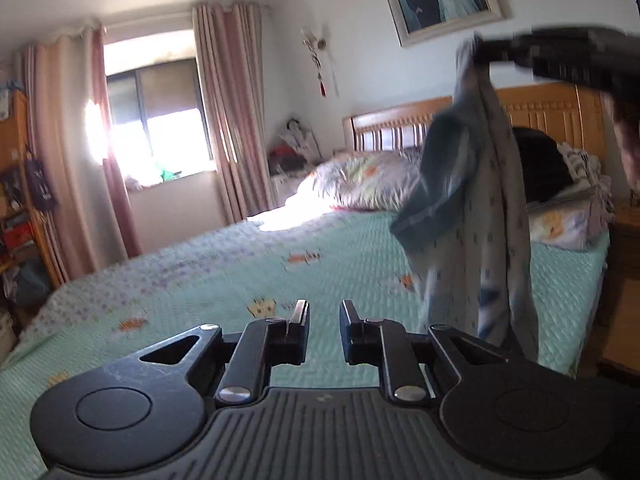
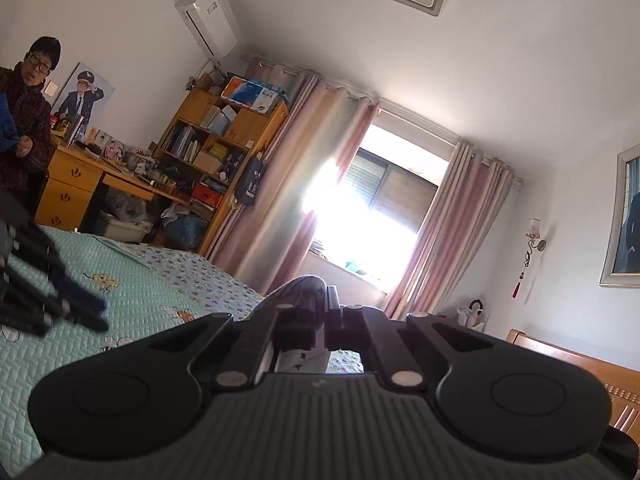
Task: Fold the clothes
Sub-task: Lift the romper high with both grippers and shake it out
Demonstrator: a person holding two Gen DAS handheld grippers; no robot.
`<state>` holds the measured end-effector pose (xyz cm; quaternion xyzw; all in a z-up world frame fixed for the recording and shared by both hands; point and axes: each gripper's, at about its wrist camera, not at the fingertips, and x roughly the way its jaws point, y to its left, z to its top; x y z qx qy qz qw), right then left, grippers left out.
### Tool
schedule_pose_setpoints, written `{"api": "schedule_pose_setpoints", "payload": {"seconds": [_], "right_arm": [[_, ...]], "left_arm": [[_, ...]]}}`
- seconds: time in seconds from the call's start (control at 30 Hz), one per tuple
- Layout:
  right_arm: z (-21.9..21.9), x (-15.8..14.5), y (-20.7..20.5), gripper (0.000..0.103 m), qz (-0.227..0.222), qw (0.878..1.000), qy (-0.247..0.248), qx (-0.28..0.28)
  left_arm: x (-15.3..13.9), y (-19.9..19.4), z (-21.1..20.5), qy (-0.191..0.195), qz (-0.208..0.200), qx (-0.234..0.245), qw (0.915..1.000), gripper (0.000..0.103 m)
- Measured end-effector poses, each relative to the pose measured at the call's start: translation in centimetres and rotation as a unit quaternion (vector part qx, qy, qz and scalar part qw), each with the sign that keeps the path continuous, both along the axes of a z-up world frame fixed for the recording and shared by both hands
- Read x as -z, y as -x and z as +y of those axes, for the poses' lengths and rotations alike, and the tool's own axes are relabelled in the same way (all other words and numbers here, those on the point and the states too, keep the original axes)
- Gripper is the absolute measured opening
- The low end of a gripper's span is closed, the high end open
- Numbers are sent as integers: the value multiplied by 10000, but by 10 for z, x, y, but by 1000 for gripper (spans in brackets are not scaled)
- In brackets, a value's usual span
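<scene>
While the right gripper (image 1: 478, 54) is raised high at the far right of the left wrist view, its tongs are clamped together on the top of a pale patterned garment (image 1: 476, 216), which hangs in a long drape down to the mint-green quilted bedspread (image 1: 240, 256); a darker teal part of the cloth folds out to the left about halfway down. From the right wrist view the same gripper (image 2: 320, 312) shows its tongs pressed tight on a bunched grey fold of the garment (image 2: 304, 288), with pale cloth also visible below between the arms. Near and low over the bedspread, the left gripper (image 1: 324, 320) has its tongs slightly apart with nothing between them; in the right wrist view it appears as a blurred dark shape (image 2: 44, 292) at the left edge. Beyond the hanging cloth lie floral pillows (image 1: 360, 184) against a wooden headboard (image 1: 400, 124). Pink curtains (image 1: 228, 112) frame a bright window (image 1: 160, 120) at the far left, and a person (image 2: 24, 120) stands by a wooden desk (image 2: 80, 184)
</scene>
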<state>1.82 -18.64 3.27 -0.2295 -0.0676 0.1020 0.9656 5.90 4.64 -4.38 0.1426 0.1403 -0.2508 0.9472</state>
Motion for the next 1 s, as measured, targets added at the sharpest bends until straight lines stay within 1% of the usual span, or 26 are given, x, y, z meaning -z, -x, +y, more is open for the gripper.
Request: {"api": "schedule_pose_setpoints", "payload": {"seconds": [0.07,0.1,0.17,0.2,0.27,0.3,0.33,0.4,0.47,0.53,0.6,0.63,0.67,0.7,0.77,0.8,0.83,0.87,0.9,0.93,1.0], "right_arm": [[-7,-5,-4,4,82,9999,-62,1],[-11,-9,-9,4,154,9998,-120,-18],[-12,-14,-16,4,136,9999,-66,-9],[-11,-15,-17,4,91,10000,-18,-12],[-9,-21,-13,4,-48,9999,44,-114],[-7,-24,-9,4,-140,9997,90,-189],[-6,-27,-6,4,-228,9993,144,-254],[-5,-35,3,4,-379,9983,229,-382],[-6,-43,12,4,-462,9971,304,-527],[-8,-48,22,4,-506,9957,391,-675],[-10,-53,29,4,-564,9948,504,-675],[-11,-56,30,4,-568,9949,525,-654],[-12,-57,30,4,-550,9950,544,-631],[-13,-57,29,4,-525,9952,571,-598],[-15,-57,28,4,-476,9955,625,-533],[-15,-56,28,4,-461,9956,648,-491],[-16,-54,28,4,-454,9958,657,-437],[-17,-53,28,4,-441,9962,649,-383],[-18,-52,27,4,-424,9966,632,-331],[-19,-51,26,4,-407,9969,614,-285],[-21,-50,24,4,-372,9974,580,-205]], "left_arm": [[23,-8,-4,99,252,77,9996,19],[31,-13,-6,196,368,133,9990,19],[42,-21,-8,264,490,267,9981,19],[44,-26,-10,257,499,356,9978,19],[43,-37,-12,405,535,664,9955,19],[40,-42,-13,563,573,879,9929,19],[37,-48,-12,778,616,1145,9885,19],[33,-60,-8,1244,670,1668,9758,19],[29,-74,-5,1657,823,2148,9590,21],[28,-88,-6,1931,1113,2703,9366,38],[31,-95,-8,2056,1303,3104,9189,45],[33,-97,-9,2144,1372,3257,9106,51],[36,-99,-9,2289,1433,3385,9014,55],[38,-102,-9,2470,1489,3495,8914,61],[41,-106,-12,2801,1496,3610,8768,60],[42,-106,-15,2927,1457,3626,8727,58],[42,-104,-19,2979,1392,3612,8726,45],[43,-101,-23,2933,1322,3580,8766,36],[43,-99,-27,2838,1249,3539,8824,21],[43,-95,-30,2761,1157,3487,8882,11],[37,-89,-31,2676,942,3346,8986,9]]}}
